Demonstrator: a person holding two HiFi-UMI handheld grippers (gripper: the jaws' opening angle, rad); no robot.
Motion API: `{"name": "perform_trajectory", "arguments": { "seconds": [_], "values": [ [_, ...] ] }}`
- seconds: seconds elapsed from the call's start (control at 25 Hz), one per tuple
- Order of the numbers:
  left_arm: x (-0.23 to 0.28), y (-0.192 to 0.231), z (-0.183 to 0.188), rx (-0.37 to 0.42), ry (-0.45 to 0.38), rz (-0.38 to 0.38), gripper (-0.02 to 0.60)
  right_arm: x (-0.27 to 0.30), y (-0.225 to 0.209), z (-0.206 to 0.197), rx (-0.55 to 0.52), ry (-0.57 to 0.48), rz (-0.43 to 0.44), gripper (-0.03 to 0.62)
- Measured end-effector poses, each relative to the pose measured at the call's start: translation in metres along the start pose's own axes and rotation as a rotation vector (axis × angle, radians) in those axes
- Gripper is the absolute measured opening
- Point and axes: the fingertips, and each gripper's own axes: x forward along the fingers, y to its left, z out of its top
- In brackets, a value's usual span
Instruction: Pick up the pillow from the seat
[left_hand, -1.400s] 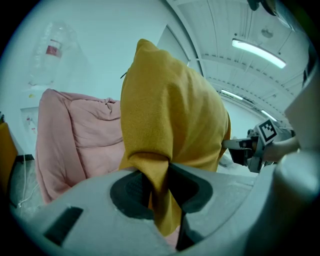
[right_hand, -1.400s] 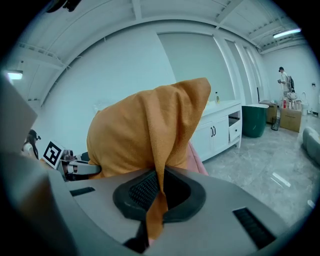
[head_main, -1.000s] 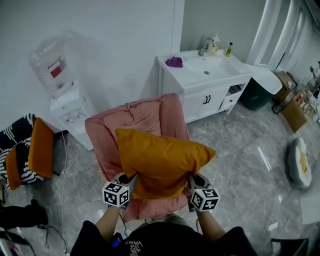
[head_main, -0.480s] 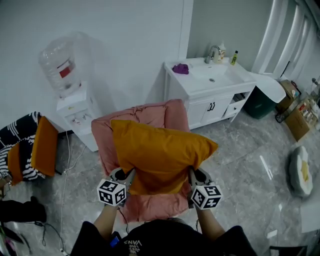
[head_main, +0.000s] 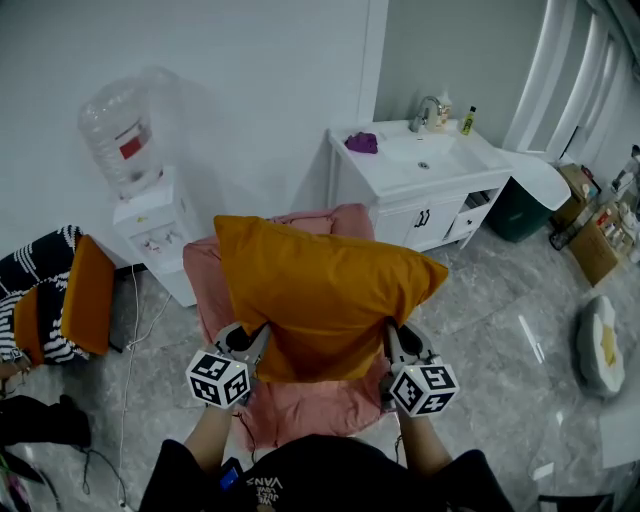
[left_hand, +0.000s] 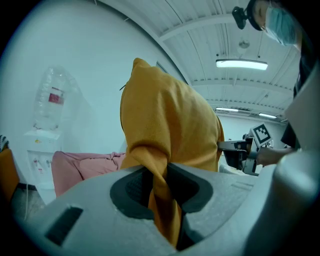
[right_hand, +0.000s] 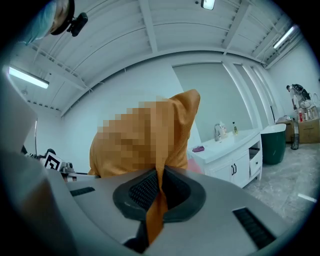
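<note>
Orange pillow (head_main: 320, 300) fabric was clamped in thin folds by the shut jaws of the left gripper (left_hand: 159, 190) and right gripper (right_hand: 157, 195), and it hung clear above the pink armchair (head_main: 310, 405). With so little cloth pinched, its weight might pull a corner free.

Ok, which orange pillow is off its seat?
The big orange pillow over the pink chair, pinched by the left hand-held gripper and right hand-held gripper; the other orange cushion sits on the striped seat.
</note>
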Motion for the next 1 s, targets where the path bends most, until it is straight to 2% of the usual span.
{"name": "perform_trajectory", "arguments": {
  "seconds": [0.56, 1.0],
  "values": [
    [-0.002, 0.006, 0.073, 0.047, -0.136, -0.01, 0.087, 0.013, 0.016, 0.071, -0.045, -0.134, 0.054, 0.011],
    [-0.017, -0.003, 0.15, 0.132, -0.298, -0.03, 0.087, 0.011, 0.034, 0.143, -0.102, -0.282, 0.102, 0.011]
  ]
}}
